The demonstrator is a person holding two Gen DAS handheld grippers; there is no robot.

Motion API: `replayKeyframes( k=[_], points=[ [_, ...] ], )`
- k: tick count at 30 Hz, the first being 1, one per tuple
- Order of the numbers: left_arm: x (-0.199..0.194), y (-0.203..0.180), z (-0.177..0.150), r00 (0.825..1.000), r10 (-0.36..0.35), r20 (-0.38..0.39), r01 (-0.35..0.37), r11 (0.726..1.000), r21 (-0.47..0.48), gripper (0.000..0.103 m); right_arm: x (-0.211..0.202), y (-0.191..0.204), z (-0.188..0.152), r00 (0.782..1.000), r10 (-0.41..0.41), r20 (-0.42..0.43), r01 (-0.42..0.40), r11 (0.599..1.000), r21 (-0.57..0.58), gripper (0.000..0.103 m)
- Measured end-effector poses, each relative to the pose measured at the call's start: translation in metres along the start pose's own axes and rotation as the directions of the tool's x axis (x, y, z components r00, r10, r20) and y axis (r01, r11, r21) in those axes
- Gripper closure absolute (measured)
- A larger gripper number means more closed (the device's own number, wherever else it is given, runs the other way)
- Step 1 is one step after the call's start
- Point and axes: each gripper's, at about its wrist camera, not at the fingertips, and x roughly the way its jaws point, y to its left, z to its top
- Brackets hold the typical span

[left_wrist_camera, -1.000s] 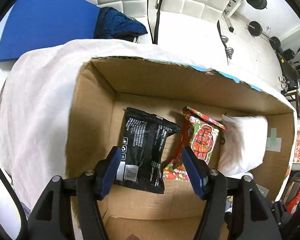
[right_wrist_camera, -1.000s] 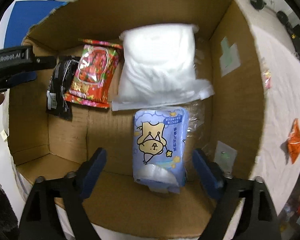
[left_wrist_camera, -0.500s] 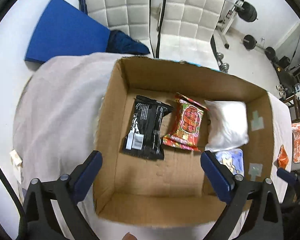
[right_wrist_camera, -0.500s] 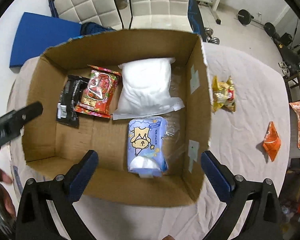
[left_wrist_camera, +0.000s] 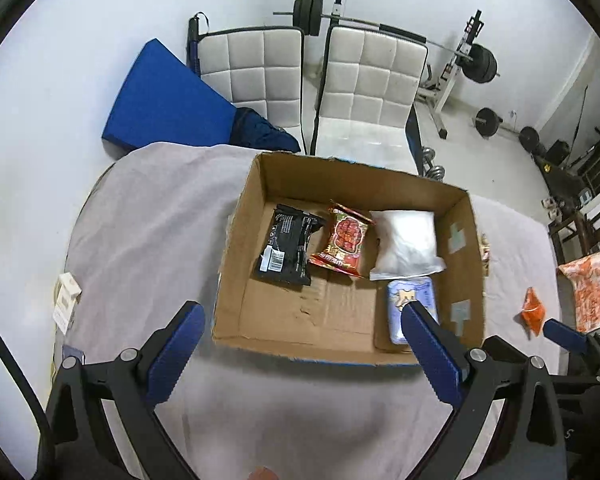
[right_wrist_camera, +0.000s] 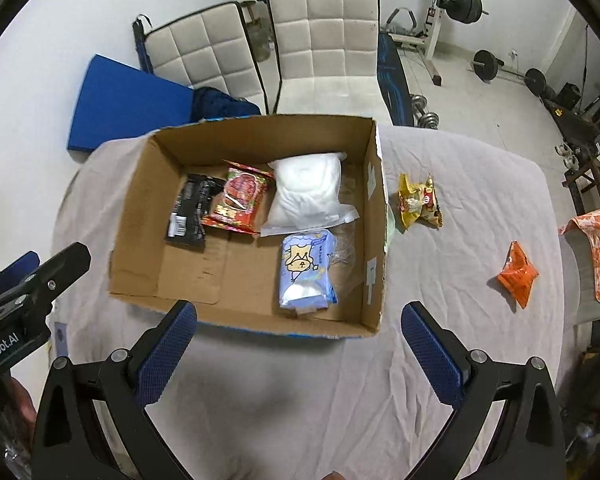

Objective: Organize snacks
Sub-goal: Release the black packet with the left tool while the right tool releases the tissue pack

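Both grippers have let go and lifted clear of the box (right_wrist_camera: 140,216): left gripper (left_wrist_camera: 300,354) and right gripper (right_wrist_camera: 298,344) gape wide, empty. Black packet (left_wrist_camera: 286,250) and blue packet (right_wrist_camera: 306,270) now lie inside it. Yellow packet (right_wrist_camera: 418,202) and orange packet (right_wrist_camera: 516,274) remain on the tablecloth (right_wrist_camera: 460,320), likely next.

White walls; two white quilted chairs (left_wrist_camera: 364,92); blue mat (left_wrist_camera: 164,108) (propped aslant); barbell rack (right_wrist_camera: 440,12); pale floor.

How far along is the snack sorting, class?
Done: four packets lie in the brown cardboard box, including the black foil packet and pale blue cartoon pack. In hand: nothing. Left: the yellow crinkled packet and orange foil packet on the cloth.
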Motion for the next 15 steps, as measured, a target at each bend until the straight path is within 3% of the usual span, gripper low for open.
replayKeyframes(
  k=[10, 15],
  points=[
    [-0.031, -0.021, -0.005, 0.999, -0.007, 0.034, 0.007, 1.000, 0.010, 0.002, -0.041, -0.012, -0.006, 0.997, 0.061, 0.042, -0.061, 0.998, 0.005, 0.000],
    [-0.035, -0.042, -0.001, 0.999, -0.028, 0.036, 0.027, 0.999, 0.024, 0.002, -0.048, -0.037, -0.005, 0.995, 0.094, 0.042, -0.096, 0.995, 0.041, 0.000]
  ],
)
